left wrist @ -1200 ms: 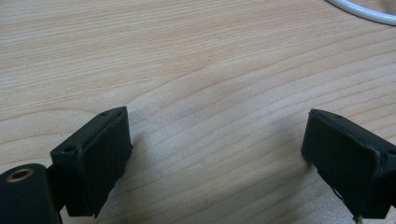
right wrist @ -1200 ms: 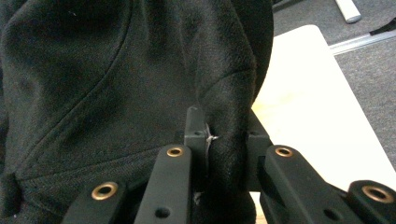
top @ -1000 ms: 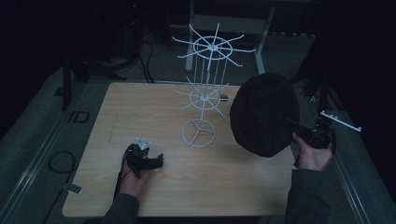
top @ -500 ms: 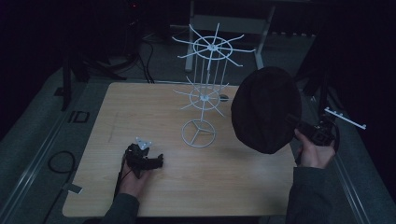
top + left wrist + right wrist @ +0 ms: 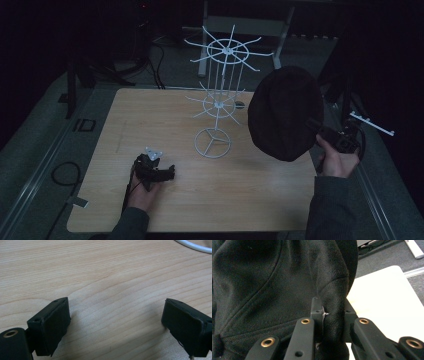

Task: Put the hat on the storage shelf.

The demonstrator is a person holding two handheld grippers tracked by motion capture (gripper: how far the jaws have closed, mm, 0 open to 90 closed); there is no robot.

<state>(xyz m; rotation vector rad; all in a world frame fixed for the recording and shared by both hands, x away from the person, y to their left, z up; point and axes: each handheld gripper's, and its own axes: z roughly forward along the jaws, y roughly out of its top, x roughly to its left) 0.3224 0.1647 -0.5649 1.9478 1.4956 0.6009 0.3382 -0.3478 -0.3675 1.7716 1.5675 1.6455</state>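
From above, the right claw [image 5: 320, 129] carried a black hat [image 5: 285, 112] in the air at the right of the white wire rack [image 5: 220, 100]; I judged hanging it on a hook came next. The left claw [image 5: 115, 322] rested wide open, empty, over the desk [image 5: 105, 270]. Up close, the right claw [image 5: 331, 320] pinched the hat's [image 5: 274, 282] edge; the move needed careful aiming.

A wooden table [image 5: 250, 200] stands on a grey floor [image 5: 40, 150]. At its far edge, left of the centre, dark cables [image 5: 155, 60] lie on the floor. A small dark frame [image 5: 84, 125] lies just off its left edge. A cable loop [image 5: 62, 172] lies off its near left corner.
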